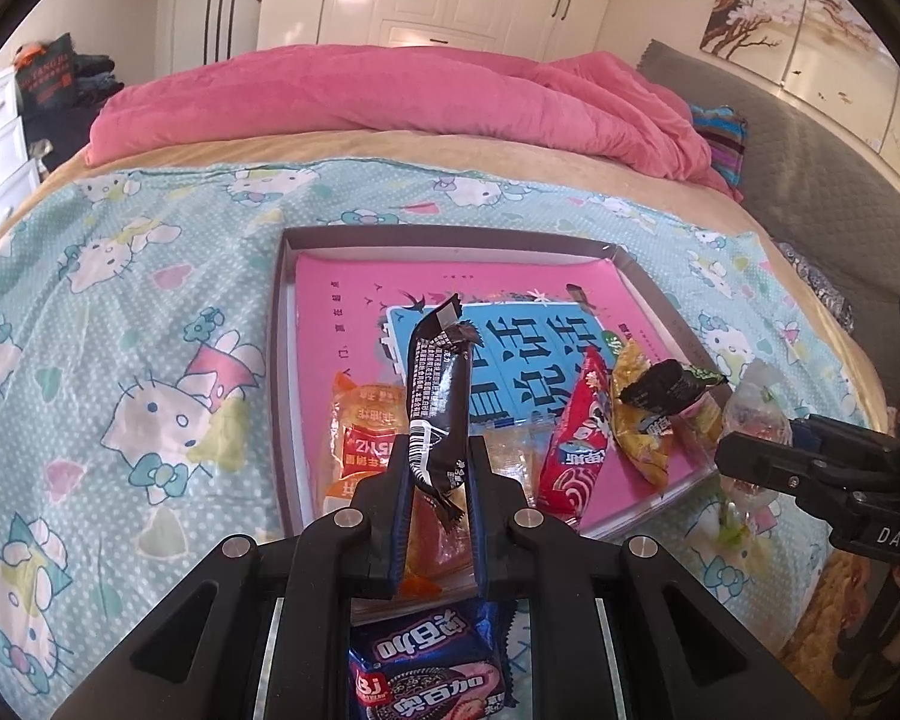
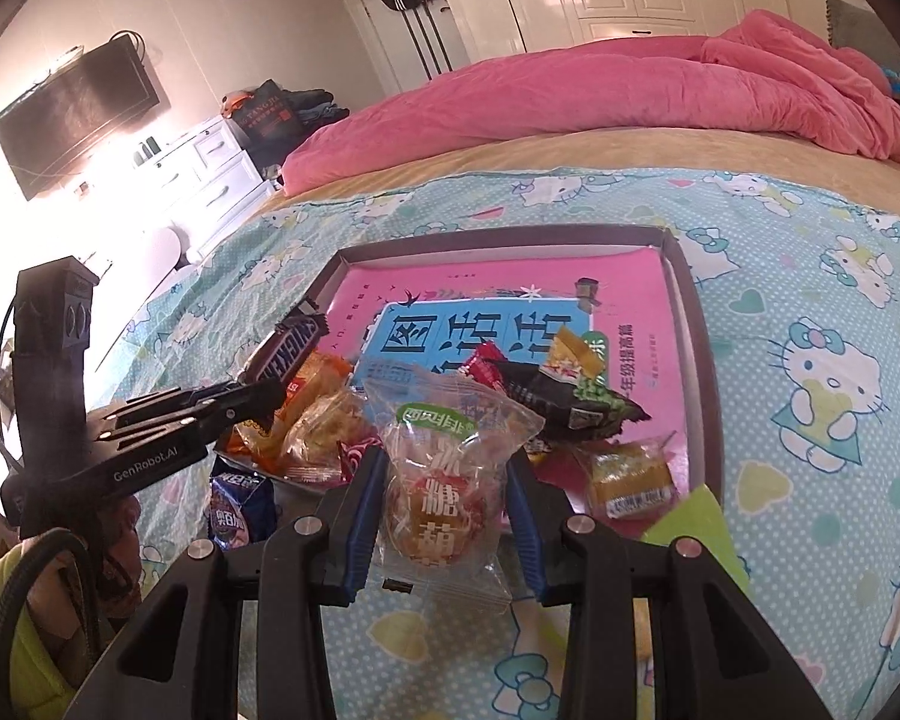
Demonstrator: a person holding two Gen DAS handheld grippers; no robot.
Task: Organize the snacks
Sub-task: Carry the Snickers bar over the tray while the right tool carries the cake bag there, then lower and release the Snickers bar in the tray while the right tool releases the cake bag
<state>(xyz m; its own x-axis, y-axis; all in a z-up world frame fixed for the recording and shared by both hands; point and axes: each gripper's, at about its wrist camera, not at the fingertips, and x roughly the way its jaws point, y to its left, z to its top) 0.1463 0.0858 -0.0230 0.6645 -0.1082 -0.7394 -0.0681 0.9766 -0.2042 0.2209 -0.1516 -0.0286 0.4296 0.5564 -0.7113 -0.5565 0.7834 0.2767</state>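
My left gripper [image 1: 439,468] is shut on a dark brown Snickers bar [image 1: 439,396] and holds it upright over the near edge of a shallow grey tray [image 1: 282,324]. The bar also shows in the right wrist view [image 2: 288,348]. My right gripper [image 2: 447,480] is shut on a clear packet with a round orange candy [image 2: 444,480], just in front of the tray [image 2: 699,360]. The tray holds a pink book [image 1: 354,294] and several snacks: an orange packet [image 1: 363,420], a red packet [image 1: 576,438], a yellow packet [image 1: 642,426] and a black packet [image 1: 666,387].
A blue Oreo-style packet [image 1: 426,672] lies on the Hello Kitty sheet [image 1: 120,360] under my left gripper. A small yellow cake packet [image 2: 630,480] lies at the tray's near right. A pink duvet [image 1: 390,102] is piled behind. White drawers [image 2: 210,168] stand left of the bed.
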